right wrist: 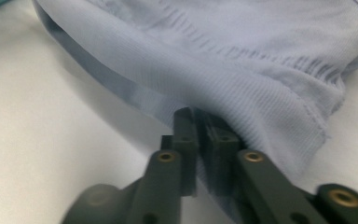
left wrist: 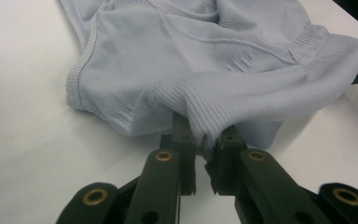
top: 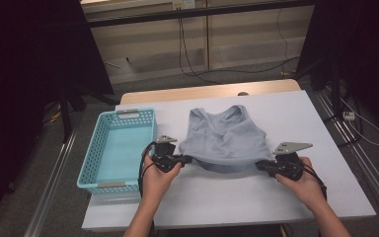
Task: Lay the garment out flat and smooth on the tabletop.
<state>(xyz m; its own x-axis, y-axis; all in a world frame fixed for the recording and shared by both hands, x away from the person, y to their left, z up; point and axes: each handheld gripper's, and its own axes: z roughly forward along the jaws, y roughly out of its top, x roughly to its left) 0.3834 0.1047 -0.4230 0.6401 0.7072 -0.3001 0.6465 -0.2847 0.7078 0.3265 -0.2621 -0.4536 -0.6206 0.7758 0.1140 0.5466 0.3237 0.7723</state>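
Left tool [top: 185,160] pinching my grey top [top: 224,138] at near hem corner; right tool [top: 261,165] nearly closed on opposite corner. Top lies on white tabletop [top: 286,197], beside blue basket [top: 94,163].

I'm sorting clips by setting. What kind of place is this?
Probably a lab or workshop recording station, not a home: a white table between metal floor rails, loose cables along the back wall, dark curtains at the sides.
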